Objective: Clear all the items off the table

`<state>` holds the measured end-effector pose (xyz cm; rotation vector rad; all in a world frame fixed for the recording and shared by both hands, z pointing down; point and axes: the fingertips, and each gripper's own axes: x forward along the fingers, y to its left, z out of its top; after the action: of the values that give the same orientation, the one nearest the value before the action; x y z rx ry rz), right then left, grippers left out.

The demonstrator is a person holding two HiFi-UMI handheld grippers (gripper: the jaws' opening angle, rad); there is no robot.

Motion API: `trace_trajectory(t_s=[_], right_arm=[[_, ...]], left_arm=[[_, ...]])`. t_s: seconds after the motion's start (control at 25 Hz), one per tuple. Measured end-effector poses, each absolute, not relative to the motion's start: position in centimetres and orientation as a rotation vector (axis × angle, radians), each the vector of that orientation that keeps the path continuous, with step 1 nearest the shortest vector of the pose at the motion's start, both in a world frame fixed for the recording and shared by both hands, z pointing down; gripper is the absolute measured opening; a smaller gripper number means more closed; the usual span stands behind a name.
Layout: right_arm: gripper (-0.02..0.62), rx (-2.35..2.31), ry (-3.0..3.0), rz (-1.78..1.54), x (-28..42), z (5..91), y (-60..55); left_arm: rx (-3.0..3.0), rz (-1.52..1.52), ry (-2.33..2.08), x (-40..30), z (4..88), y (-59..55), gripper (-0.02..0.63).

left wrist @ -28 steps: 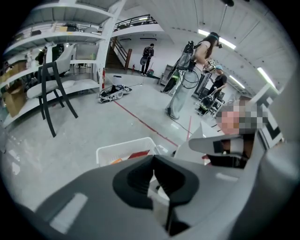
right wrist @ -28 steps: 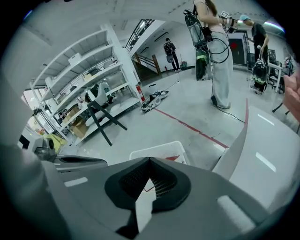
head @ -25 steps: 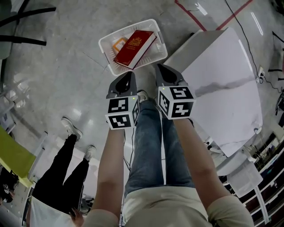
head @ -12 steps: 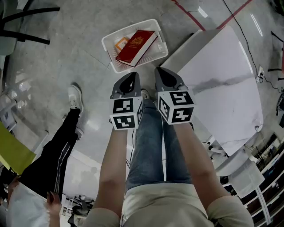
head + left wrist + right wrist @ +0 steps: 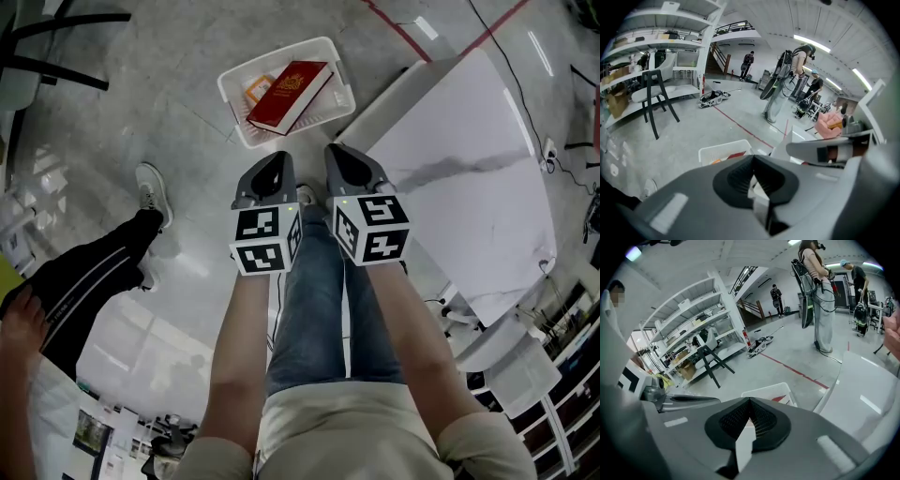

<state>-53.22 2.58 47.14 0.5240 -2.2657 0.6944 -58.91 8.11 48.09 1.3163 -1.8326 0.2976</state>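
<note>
Bystander's shoe has stepped closer to the white basket.

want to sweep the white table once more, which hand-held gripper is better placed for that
Right, probably. The right hand-held gripper sits beside the white table, which lies on that side; the left hand-held gripper is farther, nearer the basket. Both are shut and empty.

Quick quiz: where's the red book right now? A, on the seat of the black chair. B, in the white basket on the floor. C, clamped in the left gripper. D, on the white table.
B: the head view shows the red book lying inside the white basket.
</note>
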Motion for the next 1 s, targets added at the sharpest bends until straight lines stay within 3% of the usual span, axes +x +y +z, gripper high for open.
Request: trace_trajectory(t_s=[0.52,1.0], right_arm=[[-0.002,0.535,-2.275,0.701,-51.8,44.8,4.6],[-0.002,0.62,-2.318,0.693,-47.8,37.3,4.4]], left_arm=[[1.349,0.295,-1.813,-57.1,45.2,9.5,0.009],[1.513,0.328,-1.749,-52.4,37.9,7.6,0.009]])
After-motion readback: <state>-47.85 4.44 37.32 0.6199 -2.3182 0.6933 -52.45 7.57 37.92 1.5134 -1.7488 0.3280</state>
